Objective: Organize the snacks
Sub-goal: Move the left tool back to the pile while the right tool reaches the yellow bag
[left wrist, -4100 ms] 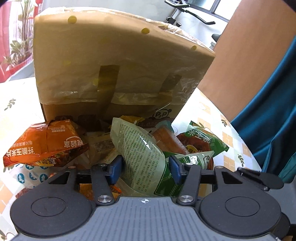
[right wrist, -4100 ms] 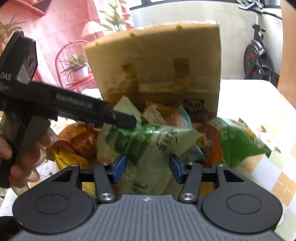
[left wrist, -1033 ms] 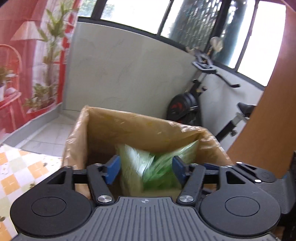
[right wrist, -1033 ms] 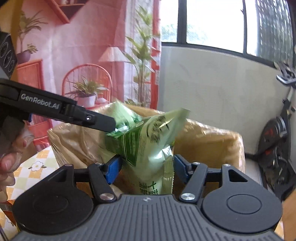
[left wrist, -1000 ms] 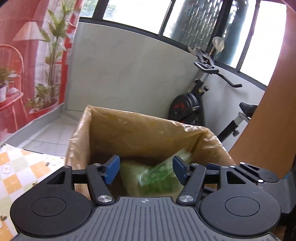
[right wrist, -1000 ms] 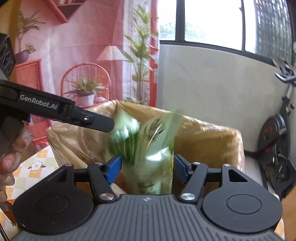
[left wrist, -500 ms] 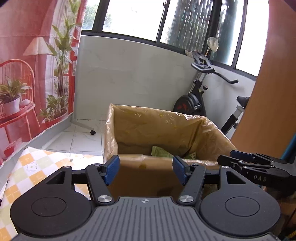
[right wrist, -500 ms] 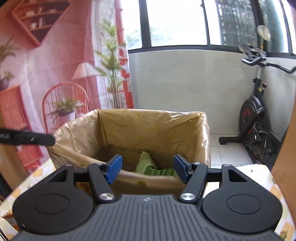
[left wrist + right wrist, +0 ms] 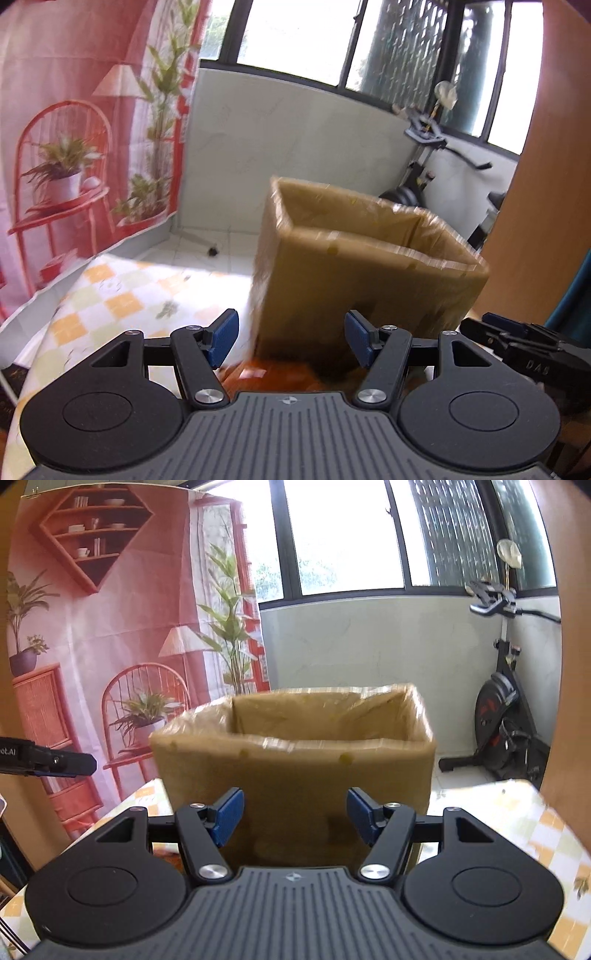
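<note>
A cardboard box [image 9: 295, 775], lined with a brownish plastic bag, stands upright on a desk [image 9: 122, 295] covered in a checked orange-and-white cloth. From both wrist views its near wall hides the inside, so what the box holds cannot be told. An orange snack packet [image 9: 269, 376] lies on the desk just in front of the box, seen blurred between and below the left tongs [image 9: 291, 343]. The left tongs stand released, blue pads apart with nothing between them. The right tongs [image 9: 295, 821] are likewise released and empty, facing the box's front wall. In the left view the right tongs show at the right edge, beside the box; in the right view the tip of the left tongs juts in from the left edge. Behind the box are a pale tiled wall under dark-framed windows, an exercise bike [image 9: 506, 716] to the right, and a red printed backdrop [image 9: 110, 627] of a chair, plants and shelves to the left. A brown wooden panel [image 9: 546, 184] rises at the far right.
</note>
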Demonstrator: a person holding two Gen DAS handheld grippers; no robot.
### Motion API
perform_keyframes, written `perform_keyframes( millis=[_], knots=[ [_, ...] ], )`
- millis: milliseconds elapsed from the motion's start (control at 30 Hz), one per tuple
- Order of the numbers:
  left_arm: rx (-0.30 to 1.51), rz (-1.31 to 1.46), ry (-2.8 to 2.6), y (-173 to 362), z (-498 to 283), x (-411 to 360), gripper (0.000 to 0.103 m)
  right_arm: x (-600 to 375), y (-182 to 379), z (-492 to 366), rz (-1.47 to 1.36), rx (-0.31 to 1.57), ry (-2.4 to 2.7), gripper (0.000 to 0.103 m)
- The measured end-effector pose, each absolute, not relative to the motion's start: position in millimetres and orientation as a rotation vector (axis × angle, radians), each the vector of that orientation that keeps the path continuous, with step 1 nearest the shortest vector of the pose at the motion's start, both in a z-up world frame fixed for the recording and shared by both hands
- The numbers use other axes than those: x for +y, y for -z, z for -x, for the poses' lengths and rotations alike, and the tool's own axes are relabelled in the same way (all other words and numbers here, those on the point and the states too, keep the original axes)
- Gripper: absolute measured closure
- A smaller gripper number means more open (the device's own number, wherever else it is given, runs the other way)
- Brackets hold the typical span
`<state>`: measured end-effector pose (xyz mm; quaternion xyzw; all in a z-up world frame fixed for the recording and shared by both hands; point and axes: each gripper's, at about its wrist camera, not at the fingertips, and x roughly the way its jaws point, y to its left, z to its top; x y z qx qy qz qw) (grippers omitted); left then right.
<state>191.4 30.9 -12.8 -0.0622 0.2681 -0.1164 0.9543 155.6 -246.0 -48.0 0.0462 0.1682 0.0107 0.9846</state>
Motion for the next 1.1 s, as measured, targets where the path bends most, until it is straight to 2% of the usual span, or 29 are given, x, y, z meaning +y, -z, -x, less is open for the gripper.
perform_keyframes(
  millis=[200, 633, 800, 1100],
  knots=[
    [0.547, 0.166, 0.187, 24, -166, 47, 0.037, -232, 74, -136, -0.188, 0.385, -0.030, 0.038],
    [0.578, 0.084, 0.136, 44, -123, 60, 0.036, -169, 114, -85, -0.145, 0.496, -0.073, 0.037],
    [0.576, 0.110, 0.105, 55, -117, 66, 0.032, -148, 113, -78, -0.074, 0.466, -0.149, 0.018],
    [0.584, 0.143, 0.072, 72, -115, 72, 0.030, -116, 128, -91, 0.035, 0.507, -0.244, 0.014]
  ],
)
